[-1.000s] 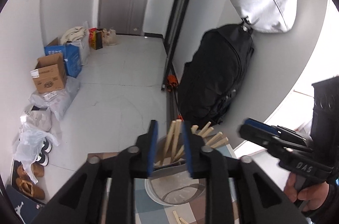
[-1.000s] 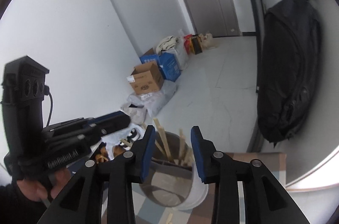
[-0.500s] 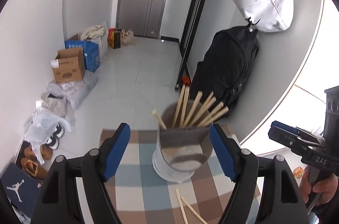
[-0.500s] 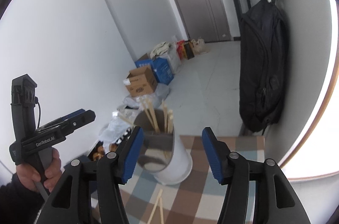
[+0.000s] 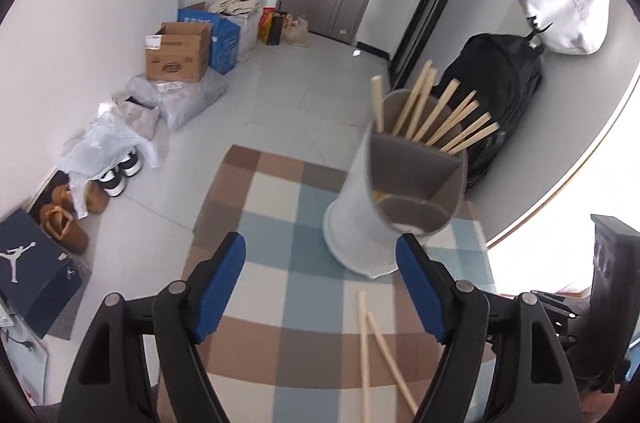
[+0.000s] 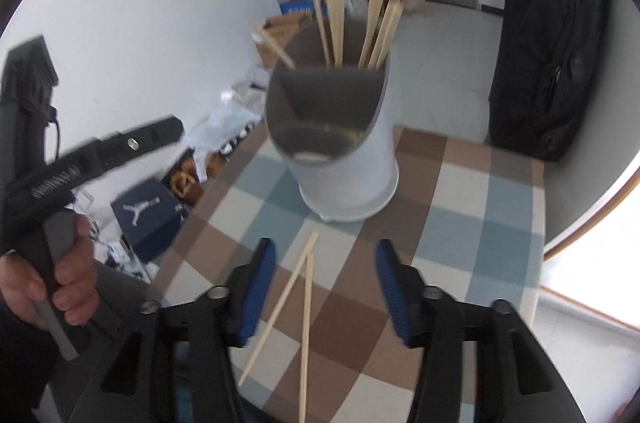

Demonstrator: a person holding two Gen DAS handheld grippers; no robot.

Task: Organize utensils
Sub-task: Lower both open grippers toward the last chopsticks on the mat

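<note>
Both grippers have been drawn back from the utensil holder (image 5: 394, 191) and lowered toward the checked tablecloth (image 5: 264, 207). 1.0 s ago the left gripper (image 5: 320, 283) was set narrowly around a chopstick at the holder's rim; its blue pads are now spread wide and nothing is held between them. The right gripper (image 6: 326, 287) has likewise been opened wide and is empty.

The holder is seen upright on the cloth, ahead of both grippers, with a bundle of chopsticks (image 5: 440, 119) standing in its rear compartment; the front compartment appears to hold none, though its floor is only partly shown.

2 loose chopsticks (image 6: 294, 307) are left lying flat on the cloth, on the near side of the holder. In the right wrist view they are found directly between the open fingers and slightly to the left of centre, their far tips almost meeting just short of the holder's base and their near ends splayed apart. Their long axes run roughly along the gripper's line of sight (away from the person, toward the holder), so a pinch across the shaft could be made with little rotation. In the left wrist view the same pair (image 5: 372, 347) is seen toward the right finger, off centre. The right gripper is therefore judged the nearer and better aligned.
</note>
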